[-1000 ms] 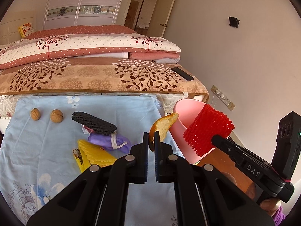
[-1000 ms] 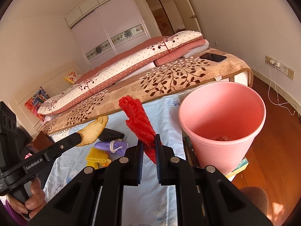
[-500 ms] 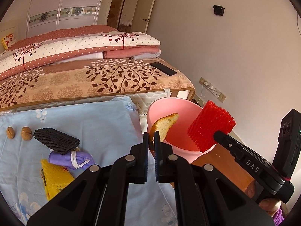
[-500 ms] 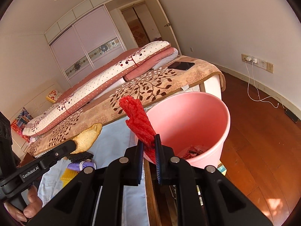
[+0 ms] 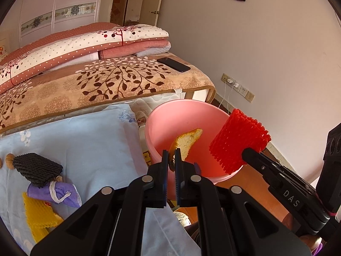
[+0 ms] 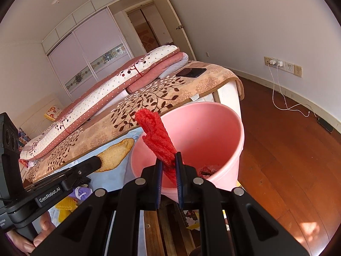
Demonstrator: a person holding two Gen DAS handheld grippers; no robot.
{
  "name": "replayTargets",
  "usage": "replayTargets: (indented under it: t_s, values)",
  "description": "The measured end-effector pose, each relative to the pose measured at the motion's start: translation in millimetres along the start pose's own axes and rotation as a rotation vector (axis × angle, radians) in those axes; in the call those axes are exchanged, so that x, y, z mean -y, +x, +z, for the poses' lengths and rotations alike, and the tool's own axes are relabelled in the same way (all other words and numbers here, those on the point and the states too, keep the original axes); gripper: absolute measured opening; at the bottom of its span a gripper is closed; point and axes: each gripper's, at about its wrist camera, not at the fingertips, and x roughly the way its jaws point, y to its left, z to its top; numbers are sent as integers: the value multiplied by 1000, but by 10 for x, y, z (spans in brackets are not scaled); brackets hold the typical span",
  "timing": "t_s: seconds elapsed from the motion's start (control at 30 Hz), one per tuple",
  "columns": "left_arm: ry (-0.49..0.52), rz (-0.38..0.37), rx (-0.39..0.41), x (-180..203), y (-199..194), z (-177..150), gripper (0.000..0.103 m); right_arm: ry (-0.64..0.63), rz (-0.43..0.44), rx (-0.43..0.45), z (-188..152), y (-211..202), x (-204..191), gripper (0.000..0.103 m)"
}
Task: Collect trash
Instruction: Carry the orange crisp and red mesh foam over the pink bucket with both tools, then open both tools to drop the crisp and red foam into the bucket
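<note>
Red foam net [image 6: 156, 137] pinched in right gripper [image 6: 169, 166] above pink bucket [image 6: 213, 115].

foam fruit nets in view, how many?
3. The red net is in the right gripper by the pink bucket. The black net and yellow net lie on the blue cloth. More may be hidden.

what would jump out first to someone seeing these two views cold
The pink bin beside the bed fills the middle of both views. In front of it, the right gripper is shut on a bright red foam net, and the left gripper is shut on a piece of orange peel held before the bin's mouth. Left of the bin, a black foam net, a purple mask and a yellow foam net lie on the light blue cloth.
</note>
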Motion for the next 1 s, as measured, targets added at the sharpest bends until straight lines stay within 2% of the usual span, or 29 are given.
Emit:
replayTargets:
  t_s: [0.43,0.63,0.7,0.77,0.83,1.0]
  values:
    - [20,-8,-18,171,283,51,5,28,-9,-12,28,113,185,11]
    - [3,-16,-57,150,410,58,6,33,-17,-21,27,178,231,11]
    - [-4,-21,-61,132,431,54,12,33,-19,-22,31,199,235,11]
    - [-13,-23,-53,118,423,48,28,33,-22,-23,29,213,228,11]
    - [-20,-28,-42,103,399,51,33,34,-24,-24,31,218,232,11]
    - [-21,-34,-30,87,347,52,33,34,-28,-19,34,205,232,11]
